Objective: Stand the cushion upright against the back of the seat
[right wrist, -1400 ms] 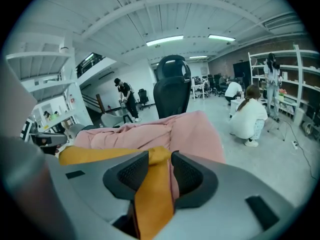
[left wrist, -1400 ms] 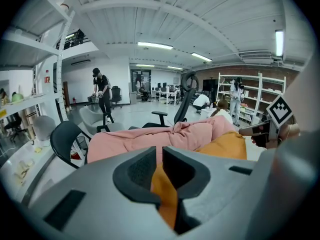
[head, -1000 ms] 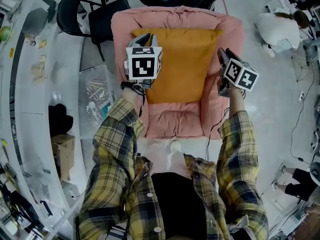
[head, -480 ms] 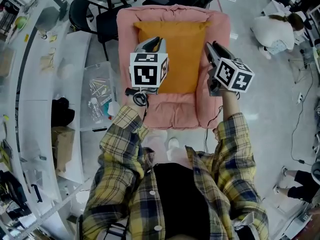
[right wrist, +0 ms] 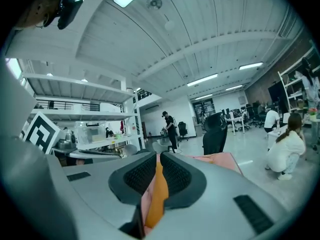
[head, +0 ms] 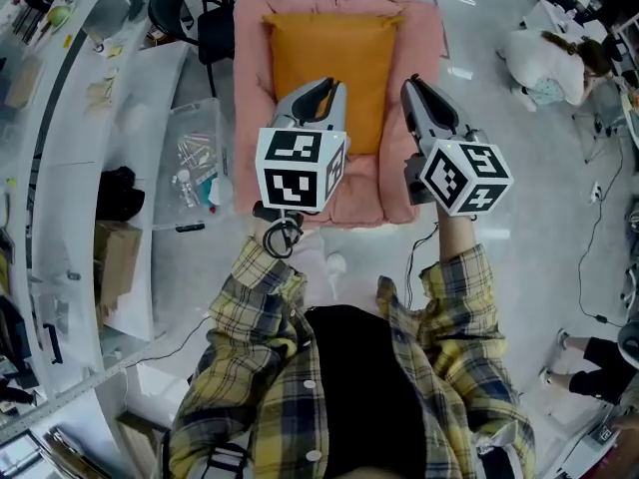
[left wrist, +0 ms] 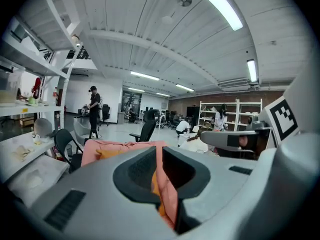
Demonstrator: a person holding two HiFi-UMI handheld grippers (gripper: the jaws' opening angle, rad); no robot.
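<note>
- Orange cushion (head: 329, 58): stood upright against the pink seat (head: 250, 68) back.
- Left gripper (head: 323, 88): jaws pressed together, empty.
- Right gripper (head: 412, 85): jaws had just been closing, nothing between.

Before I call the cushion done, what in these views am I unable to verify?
- Head view: the cushion's lower left corner, behind the left gripper.
- Head view: whether the cushion touches the seat's back; the steep downward angle shows no gap either way.
- Left gripper view: the cushion's base, blocked by that gripper's own shut jaws.
- Head view: contents of the clear box on the floor, too small.
</note>
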